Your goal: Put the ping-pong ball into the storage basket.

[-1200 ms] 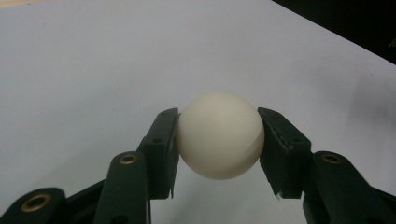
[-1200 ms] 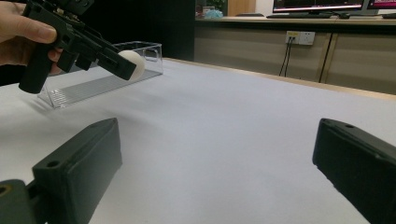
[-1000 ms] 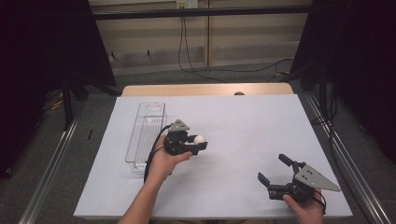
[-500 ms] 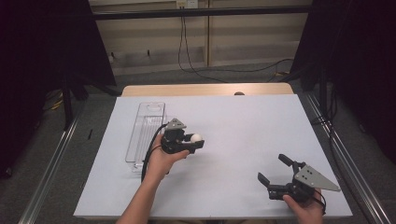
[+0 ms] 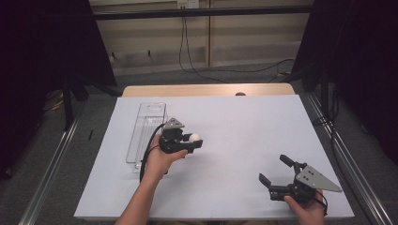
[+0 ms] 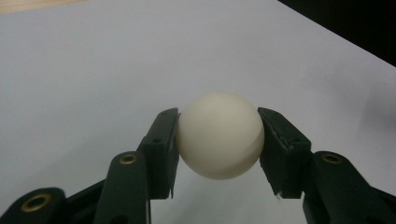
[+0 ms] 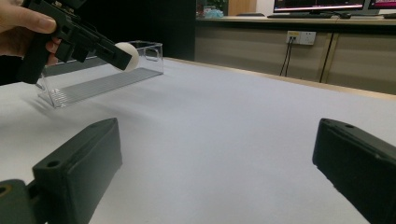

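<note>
A white ball (image 6: 219, 134) sits between the two black pads of my left gripper (image 6: 218, 140), which is shut on it and holds it above the white table sheet. From the high view the left gripper (image 5: 193, 140) hovers just right of a clear plastic tray (image 5: 146, 131), with the ball (image 5: 195, 138) at its tip. The right gripper view shows that ball (image 7: 128, 55) in front of the tray (image 7: 100, 74). My right gripper (image 5: 277, 170) rests near the front right of the sheet, jaws wide open and nothing between them; its pads (image 7: 79, 172) frame bare sheet.
The white sheet (image 5: 244, 131) covers a wooden table whose far edge (image 5: 206, 90) shows beyond it. Black curtains stand at both sides, metal rails run along the floor, and cables hang on the back wall.
The left hand has shifted slightly with the ball still held. The right gripper has stayed where it was.
</note>
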Tool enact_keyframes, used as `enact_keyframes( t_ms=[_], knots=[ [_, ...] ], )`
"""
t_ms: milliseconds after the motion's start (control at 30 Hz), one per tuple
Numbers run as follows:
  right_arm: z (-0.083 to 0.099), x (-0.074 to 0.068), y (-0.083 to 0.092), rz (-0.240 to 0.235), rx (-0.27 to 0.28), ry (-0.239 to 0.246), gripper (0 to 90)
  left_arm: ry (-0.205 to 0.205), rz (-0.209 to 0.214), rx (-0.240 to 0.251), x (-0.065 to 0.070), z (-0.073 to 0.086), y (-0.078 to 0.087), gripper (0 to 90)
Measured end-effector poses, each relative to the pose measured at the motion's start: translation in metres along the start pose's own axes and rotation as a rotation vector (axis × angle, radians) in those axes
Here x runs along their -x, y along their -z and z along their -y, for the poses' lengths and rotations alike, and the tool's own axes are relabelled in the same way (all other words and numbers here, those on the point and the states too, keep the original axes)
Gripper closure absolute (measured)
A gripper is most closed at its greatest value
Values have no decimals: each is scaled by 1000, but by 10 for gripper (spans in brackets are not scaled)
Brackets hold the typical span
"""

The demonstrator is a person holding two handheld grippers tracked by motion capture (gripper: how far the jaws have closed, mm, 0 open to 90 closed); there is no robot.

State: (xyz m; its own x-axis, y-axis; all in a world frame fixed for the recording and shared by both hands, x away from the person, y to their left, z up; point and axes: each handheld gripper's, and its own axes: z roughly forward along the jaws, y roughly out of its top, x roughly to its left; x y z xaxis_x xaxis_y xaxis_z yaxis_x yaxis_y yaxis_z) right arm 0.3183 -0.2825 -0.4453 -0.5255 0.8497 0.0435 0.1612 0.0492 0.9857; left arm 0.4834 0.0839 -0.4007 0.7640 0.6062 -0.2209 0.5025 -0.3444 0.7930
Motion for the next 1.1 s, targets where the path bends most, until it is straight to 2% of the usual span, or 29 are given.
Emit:
enact_keyframes(
  t_ms=[333,367,600,633,733,800,867,1033,1100],
  knots=[
    [0,0,0,3,3,0,10,23,-4,12,-3,0,2,511],
    [0,0,0,4,4,1,10,14,-6,8,-4,0,3,511],
    [0,0,0,1,2,3,10,25,-11,17,-5,0,6,511],
    [0,0,0,3,3,0,10,14,-12,10,-6,0,7,511],
    [0,0,0,2,4,-1,10,16,-13,9,-7,0,8,511],
    [0,0,0,2,4,0,10,33,-14,24,-7,0,9,511],
    [0,0,0,2,2,-1,10,22,-18,21,-8,-1,11,511],
    [0,0,-1,-5,-1,0,10,39,-15,34,-9,-1,14,511],
    [0,-1,-1,-4,-3,-1,10,34,-15,29,-11,-1,15,511]
  ],
)
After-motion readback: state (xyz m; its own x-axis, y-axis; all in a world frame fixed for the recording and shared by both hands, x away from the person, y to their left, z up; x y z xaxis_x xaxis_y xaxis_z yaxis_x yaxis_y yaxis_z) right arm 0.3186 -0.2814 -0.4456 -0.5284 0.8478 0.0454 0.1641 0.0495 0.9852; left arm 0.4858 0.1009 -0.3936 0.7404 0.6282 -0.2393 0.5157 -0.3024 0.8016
